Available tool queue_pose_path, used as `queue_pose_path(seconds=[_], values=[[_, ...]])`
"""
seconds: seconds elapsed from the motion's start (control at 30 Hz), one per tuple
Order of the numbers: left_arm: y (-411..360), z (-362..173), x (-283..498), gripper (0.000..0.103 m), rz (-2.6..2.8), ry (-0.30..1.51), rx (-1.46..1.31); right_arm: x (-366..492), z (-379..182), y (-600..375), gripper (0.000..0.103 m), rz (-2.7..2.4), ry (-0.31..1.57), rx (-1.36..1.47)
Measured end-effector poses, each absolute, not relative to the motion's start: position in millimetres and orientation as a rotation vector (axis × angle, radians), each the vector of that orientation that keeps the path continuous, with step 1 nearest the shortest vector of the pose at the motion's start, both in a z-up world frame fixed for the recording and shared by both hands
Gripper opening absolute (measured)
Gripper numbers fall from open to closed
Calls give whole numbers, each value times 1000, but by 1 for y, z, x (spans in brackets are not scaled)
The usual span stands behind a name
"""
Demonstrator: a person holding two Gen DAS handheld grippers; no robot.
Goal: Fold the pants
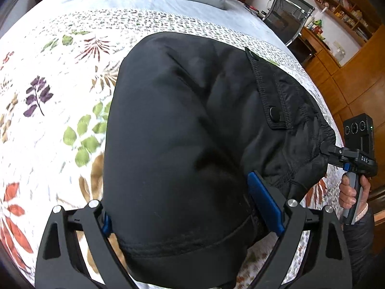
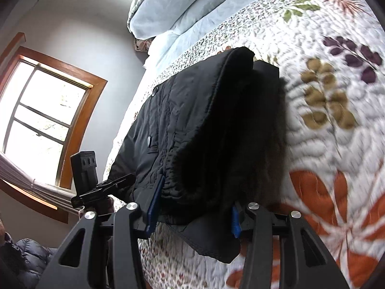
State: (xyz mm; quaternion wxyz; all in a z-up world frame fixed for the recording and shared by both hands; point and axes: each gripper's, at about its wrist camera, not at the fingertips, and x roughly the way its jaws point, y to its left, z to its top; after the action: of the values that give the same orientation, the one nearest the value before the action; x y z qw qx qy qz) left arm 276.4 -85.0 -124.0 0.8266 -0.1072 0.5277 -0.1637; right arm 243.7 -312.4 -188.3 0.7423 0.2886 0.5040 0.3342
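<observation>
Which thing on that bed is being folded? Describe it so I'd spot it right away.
Start at the bed's leaf-patterned quilt. On it are the pants, gripped by the left claw and right claw. They are the only plain black, padded item, with snap buttons.

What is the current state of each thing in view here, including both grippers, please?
Black padded pants: bunched and folded over, lifted partly above the bed, held at both ends.
Left gripper: shut on the pants' hem end.
Right gripper: shut on the pants' elastic waistband.
Black snap button on the pocket flap: fastened.
Floral quilted bedspread: spread flat.
</observation>
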Motion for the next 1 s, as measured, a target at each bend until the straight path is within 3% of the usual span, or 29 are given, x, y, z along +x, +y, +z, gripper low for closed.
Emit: queue_pose_path(seconds=[0.43,1.0], values=[[-56,-125,316,92,-299,1087,-197,306,-197,-291,47,759,1115,620],[-79,-123,362,94,-278,1070,-181,342,-207,-282,48,774,1112,650]])
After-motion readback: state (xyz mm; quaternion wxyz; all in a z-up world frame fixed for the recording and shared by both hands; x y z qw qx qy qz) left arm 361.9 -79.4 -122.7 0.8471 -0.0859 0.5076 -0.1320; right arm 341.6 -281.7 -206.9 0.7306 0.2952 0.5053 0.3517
